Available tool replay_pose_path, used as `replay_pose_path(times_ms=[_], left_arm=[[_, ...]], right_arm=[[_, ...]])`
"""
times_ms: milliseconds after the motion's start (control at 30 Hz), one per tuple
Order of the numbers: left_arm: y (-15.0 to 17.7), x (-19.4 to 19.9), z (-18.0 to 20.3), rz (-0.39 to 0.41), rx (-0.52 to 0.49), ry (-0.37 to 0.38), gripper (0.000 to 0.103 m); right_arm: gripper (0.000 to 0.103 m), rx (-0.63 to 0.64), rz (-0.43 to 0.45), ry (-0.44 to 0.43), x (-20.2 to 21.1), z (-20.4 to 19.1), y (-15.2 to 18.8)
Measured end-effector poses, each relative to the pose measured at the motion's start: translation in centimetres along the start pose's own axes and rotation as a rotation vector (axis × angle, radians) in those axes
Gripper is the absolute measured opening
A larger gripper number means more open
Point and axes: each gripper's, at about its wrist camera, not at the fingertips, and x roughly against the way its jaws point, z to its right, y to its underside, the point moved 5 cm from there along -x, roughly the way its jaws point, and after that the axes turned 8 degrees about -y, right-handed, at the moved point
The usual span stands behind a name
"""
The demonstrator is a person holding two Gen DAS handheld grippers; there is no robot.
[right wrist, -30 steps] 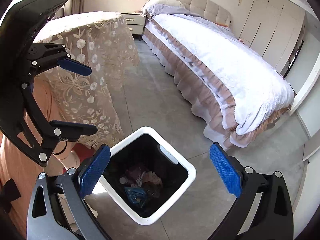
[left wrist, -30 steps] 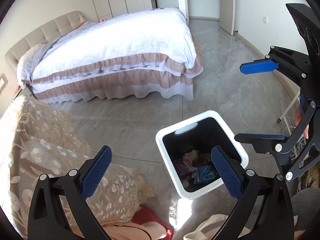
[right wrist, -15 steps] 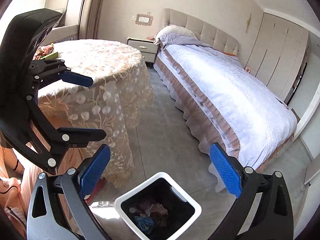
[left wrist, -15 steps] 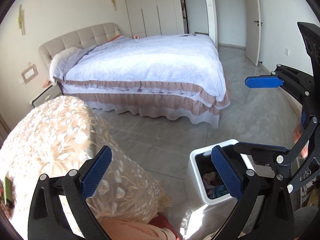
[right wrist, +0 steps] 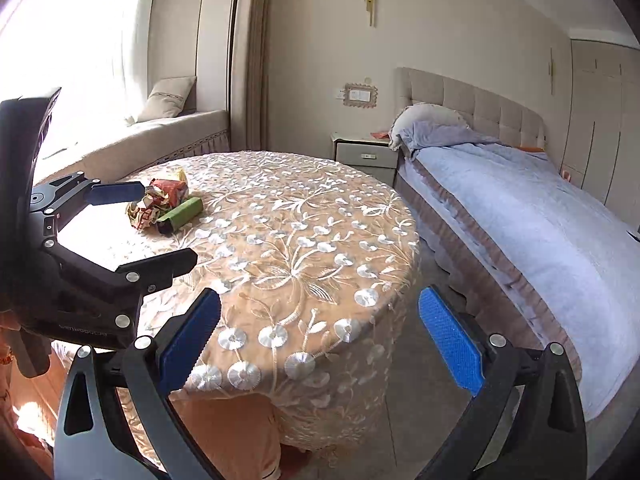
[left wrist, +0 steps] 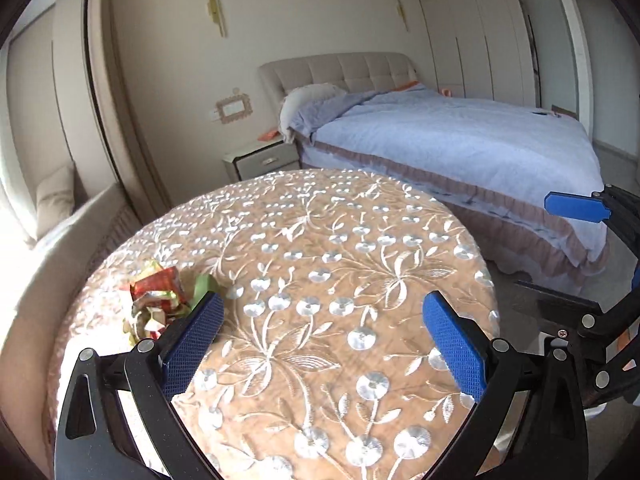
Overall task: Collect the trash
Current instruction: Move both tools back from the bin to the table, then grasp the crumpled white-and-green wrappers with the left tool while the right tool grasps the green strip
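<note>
A pile of crumpled red and yellow wrappers (left wrist: 154, 304) (right wrist: 160, 198) lies on the left part of a round table (left wrist: 340, 280) (right wrist: 300, 240) with an embroidered cloth. A green wrapper (right wrist: 180, 213) lies against the pile, partly hidden behind my left finger in the left wrist view (left wrist: 204, 285). My left gripper (left wrist: 320, 344) is open and empty above the table, its left pad just right of the pile. My right gripper (right wrist: 320, 340) is open and empty over the table's near edge. The bin is out of view.
A bed (left wrist: 460, 140) (right wrist: 540, 220) stands right of the table, with a nightstand (left wrist: 260, 160) (right wrist: 364, 152) at its head. A cushioned window seat (right wrist: 160, 132) runs behind the table. Floor shows between table and bed (right wrist: 424, 360).
Both grippers swung up and left, away from the white bin on the floor, and now face the tabletop with the wrappers. Both stayed open and empty.
</note>
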Motion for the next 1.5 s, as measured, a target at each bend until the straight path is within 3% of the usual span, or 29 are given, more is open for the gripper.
replay_pose_path(times_ms=[267,400,500,700,833,933,1000,1100,1233,1367,1467,1500], left_arm=[[2.2,-3.1,-11.8,-0.1,0.169,-0.178,0.098],[3.3,-5.3,-16.1,-0.153,0.232,-0.213,0.098],[3.8,-6.9,-18.2,-0.187,0.258,-0.208,0.098],[4.9,-9.6,-19.8,-0.254,0.251,-0.222,0.096],[5.0,-10.1,-20.8,-0.252,0.3,-0.091,0.096],[4.7,-10.4,-20.3,-0.241,0.279,-0.073,0.096],[4.5,-10.7,-19.8,-0.237,0.257,-0.075,0.096],[4.4,-11.2,-19.5,-0.239,0.257,-0.064,0.096],[4.5,-12.1,-19.0,-0.258,0.283,-0.003,0.095],[4.8,-12.5,-17.9,-0.264,0.265,0.014,0.095],[4.6,-12.7,-17.7,-0.267,0.294,0.046,0.078],[4.5,-12.7,-17.4,-0.268,0.303,0.073,0.063]], right_arm=[[0.099,0.056,-0.036,-0.095,-7.3,-6.9,-4.9],[0.099,0.086,-0.07,-0.105,-10.7,-9.7,-6.4],[0.099,0.093,-0.117,-0.077,-13.6,-11.4,-6.8],[0.099,0.004,-0.238,-0.117,-19.9,-12.2,-8.2],[0.099,-0.06,-0.34,-0.144,-23.1,-12.0,-7.9],[0.099,-0.076,-0.373,-0.189,-24.6,-12.9,-7.1],[0.099,-0.053,-0.371,-0.176,-25.1,-13.5,-6.9],[0.09,-0.066,-0.376,-0.174,-25.3,-13.6,-6.5],[0.064,-0.086,-0.393,-0.219,-25.0,-13.4,-6.4],[0.052,-0.006,-0.391,-0.166,-25.2,-13.4,-6.2],[0.031,-0.018,-0.394,-0.239,-25.4,-13.7,-6.2],[0.028,-0.001,-0.396,-0.237,-25.6,-13.8,-6.2]])
